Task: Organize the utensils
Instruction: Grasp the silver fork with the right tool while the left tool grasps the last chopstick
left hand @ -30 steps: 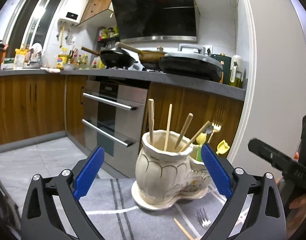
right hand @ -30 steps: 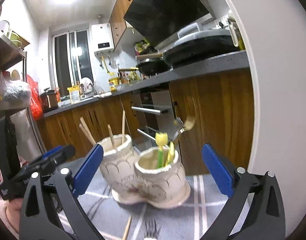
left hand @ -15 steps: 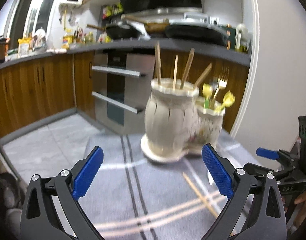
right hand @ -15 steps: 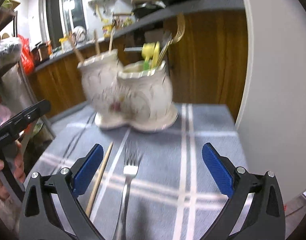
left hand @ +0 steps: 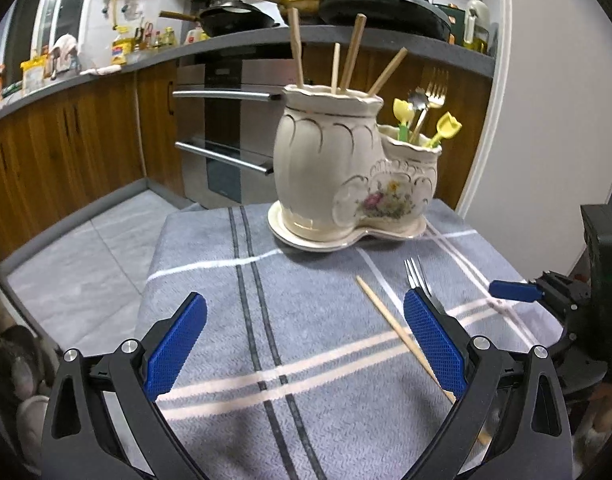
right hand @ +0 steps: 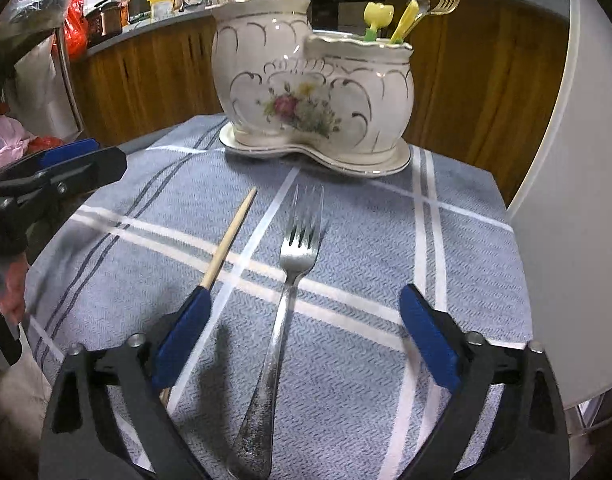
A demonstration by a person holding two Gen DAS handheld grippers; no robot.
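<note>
Left gripper [left hand: 304,344] low, jaws spread wide, empty. Right gripper [right hand: 302,336] low, jaws spread wide, empty.

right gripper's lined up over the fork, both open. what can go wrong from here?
1. The fork lies flat on the soft cloth; the right gripper may pinch fabric with it.
2. The chopstick lies close beside the fork, its end by one of the fingers, and may get nudged or grabbed.
</note>
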